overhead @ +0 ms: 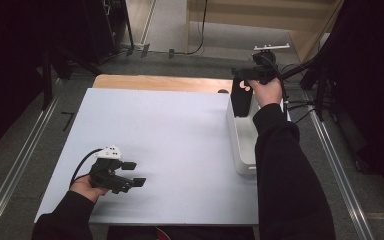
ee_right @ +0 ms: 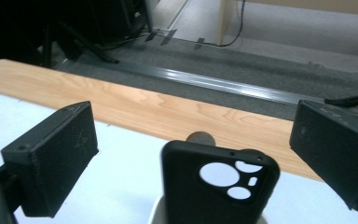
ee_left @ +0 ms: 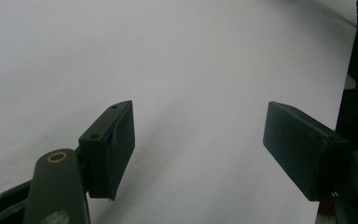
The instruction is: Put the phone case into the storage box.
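At the far right of the counter, a black phone case stands upright in the far end of a white bin, camera cut-outs uppermost. Right claw hovers over it, jaws spread wide to either side, touching nothing. Left claw rests low at the near left, well apart, jaws likewise spread and empty. Case likely light, thin, flexible, somewhat grippy; probably best pinched across its flat faces near the top edge, below the cut-outs, since squeezing the side edges could buckle it.
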A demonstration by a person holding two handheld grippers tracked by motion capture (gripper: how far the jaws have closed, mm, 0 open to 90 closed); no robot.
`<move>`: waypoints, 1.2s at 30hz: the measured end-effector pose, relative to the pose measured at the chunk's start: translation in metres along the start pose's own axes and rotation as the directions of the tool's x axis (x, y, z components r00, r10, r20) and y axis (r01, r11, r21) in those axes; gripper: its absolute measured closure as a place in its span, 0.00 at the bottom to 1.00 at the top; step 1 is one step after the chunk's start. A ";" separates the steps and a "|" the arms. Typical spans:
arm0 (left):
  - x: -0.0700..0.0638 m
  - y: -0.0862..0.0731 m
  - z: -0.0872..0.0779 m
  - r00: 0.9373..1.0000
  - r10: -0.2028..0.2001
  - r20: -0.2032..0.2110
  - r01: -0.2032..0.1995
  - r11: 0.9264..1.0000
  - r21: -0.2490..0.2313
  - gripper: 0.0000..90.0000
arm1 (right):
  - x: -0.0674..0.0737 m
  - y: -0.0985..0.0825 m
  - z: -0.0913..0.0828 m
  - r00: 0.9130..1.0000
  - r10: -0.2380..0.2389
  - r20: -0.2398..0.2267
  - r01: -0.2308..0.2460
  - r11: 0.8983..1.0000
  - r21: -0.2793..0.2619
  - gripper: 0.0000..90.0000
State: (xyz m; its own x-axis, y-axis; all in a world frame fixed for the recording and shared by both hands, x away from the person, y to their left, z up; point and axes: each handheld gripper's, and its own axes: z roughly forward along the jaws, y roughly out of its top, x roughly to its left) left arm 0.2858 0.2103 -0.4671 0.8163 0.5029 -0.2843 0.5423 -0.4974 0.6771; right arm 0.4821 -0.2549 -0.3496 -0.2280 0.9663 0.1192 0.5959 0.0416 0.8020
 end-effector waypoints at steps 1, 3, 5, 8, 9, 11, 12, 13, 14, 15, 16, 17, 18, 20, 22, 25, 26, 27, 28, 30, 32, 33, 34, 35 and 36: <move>0.000 0.000 0.000 1.000 0.000 0.001 0.000 1.000 0.001 0.27 | 0.001 0.000 -0.002 1.000 -0.007 -0.007 0.007 1.000 0.001 0.00; 0.000 0.000 0.000 1.000 -0.001 0.001 0.001 1.000 0.001 0.27 | 0.005 0.001 -0.005 1.000 -0.013 -0.015 0.013 1.000 0.011 0.01; 0.000 0.000 0.000 1.000 -0.001 0.001 0.001 1.000 0.001 0.27 | 0.007 0.001 -0.010 1.000 -0.024 -0.008 0.024 1.000 0.008 0.07; 0.000 0.000 0.000 1.000 0.000 0.000 0.000 1.000 0.000 0.27 | 0.011 0.002 -0.014 0.998 -0.030 -0.052 0.031 0.999 0.018 0.07; 0.000 0.000 0.000 1.000 -0.001 0.000 0.001 1.000 0.001 0.27 | 0.013 0.002 -0.015 0.997 -0.031 -0.069 0.033 0.999 0.028 0.07; 0.000 0.000 0.000 1.000 -0.004 0.001 0.004 1.000 -0.001 0.27 | 0.017 0.001 -0.017 0.994 -0.047 -0.101 0.052 0.998 0.047 0.07; 0.000 0.000 0.000 1.000 -0.003 0.000 0.003 1.000 0.000 0.27 | 0.020 0.001 -0.018 0.992 -0.058 -0.115 0.065 0.996 0.056 0.07; 0.000 0.000 0.000 1.000 -0.003 0.000 0.003 1.000 0.000 0.27 | 0.022 0.001 -0.019 0.990 -0.066 -0.124 0.074 0.995 0.062 0.07; 0.000 0.000 0.000 1.000 -0.003 0.000 0.003 1.000 0.000 0.27 | 0.025 0.000 -0.021 0.988 -0.071 -0.139 0.081 0.994 0.070 0.07; 0.000 0.000 0.000 1.000 -0.002 0.000 0.002 1.000 0.000 0.27 | 0.027 0.000 -0.022 0.986 -0.071 -0.151 0.083 0.994 0.077 0.07; 0.000 0.000 0.000 1.000 -0.004 0.000 0.004 1.000 0.000 0.27 | 0.030 0.000 -0.023 0.983 -0.077 -0.166 0.091 0.992 0.082 0.07; 0.000 0.000 0.000 1.000 -0.003 0.000 0.003 1.000 0.000 0.27 | 0.032 -0.001 -0.025 0.981 -0.080 -0.176 0.096 0.992 0.086 0.08; 0.000 0.000 0.000 1.000 -0.004 0.000 0.004 1.000 0.000 0.27 | 0.034 -0.001 -0.027 0.978 -0.083 -0.190 0.102 0.990 0.092 0.08; 0.000 0.000 0.000 1.000 -0.003 0.000 0.003 1.000 0.000 0.27 | 0.039 -0.002 -0.029 0.973 -0.086 -0.213 0.110 0.988 0.104 0.08; 0.000 0.000 0.000 1.000 -0.005 0.002 0.005 1.000 -0.003 0.27 | 0.042 -0.004 -0.032 0.969 -0.092 -0.230 0.119 0.987 0.108 0.08; 0.000 0.000 -0.001 1.000 -0.006 0.003 0.006 1.000 -0.004 0.27 | 0.047 -0.007 -0.036 0.962 -0.089 -0.257 0.121 0.986 0.114 0.08; 0.001 0.000 -0.001 1.000 -0.006 0.003 0.006 1.000 -0.003 0.27 | 0.049 -0.008 -0.037 0.962 -0.087 -0.260 0.121 0.986 0.115 0.08; 0.001 0.000 -0.001 1.000 -0.006 0.004 0.006 1.000 -0.002 0.27 | 0.051 -0.009 -0.039 0.961 -0.088 -0.261 0.122 0.986 0.118 0.08; 0.001 0.000 -0.001 1.000 -0.007 0.005 0.007 1.000 -0.003 0.27 | 0.053 -0.011 -0.040 0.960 -0.096 -0.262 0.130 0.984 0.118 0.08; 0.001 0.000 -0.001 1.000 -0.006 0.004 0.006 1.000 -0.003 0.27 | 0.058 -0.014 -0.043 0.958 -0.103 -0.268 0.140 0.983 0.123 0.08; 0.001 0.000 -0.002 1.000 -0.003 0.005 0.003 1.000 -0.004 0.27 | 0.062 -0.017 -0.045 0.953 -0.117 -0.278 0.156 0.980 0.125 0.08; 0.001 0.000 -0.002 1.000 -0.004 0.005 0.004 1.000 -0.004 0.27 | 0.064 -0.019 -0.047 0.953 -0.124 -0.276 0.163 0.979 0.123 0.08; 0.001 0.000 -0.002 1.000 -0.005 0.005 0.005 1.000 -0.005 0.27 | 0.065 -0.021 -0.048 0.951 -0.130 -0.281 0.169 0.978 0.119 0.08; 0.001 0.000 -0.002 1.000 -0.004 0.005 0.004 1.000 -0.004 0.27 | 0.066 -0.023 -0.050 0.948 -0.127 -0.290 0.168 0.979 0.118 0.08; 0.001 0.000 -0.002 1.000 -0.004 0.006 0.004 1.000 -0.004 0.27 | 0.067 -0.025 -0.051 0.948 -0.123 -0.295 0.164 0.979 0.119 0.08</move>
State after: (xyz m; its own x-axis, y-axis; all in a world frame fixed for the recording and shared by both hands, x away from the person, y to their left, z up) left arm 0.2865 0.2119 -0.4662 0.8150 0.5010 -0.2911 0.5451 -0.4924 0.6786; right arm 0.4127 -0.2039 -0.3313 -0.5160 0.8359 0.1871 0.6380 0.2293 0.7351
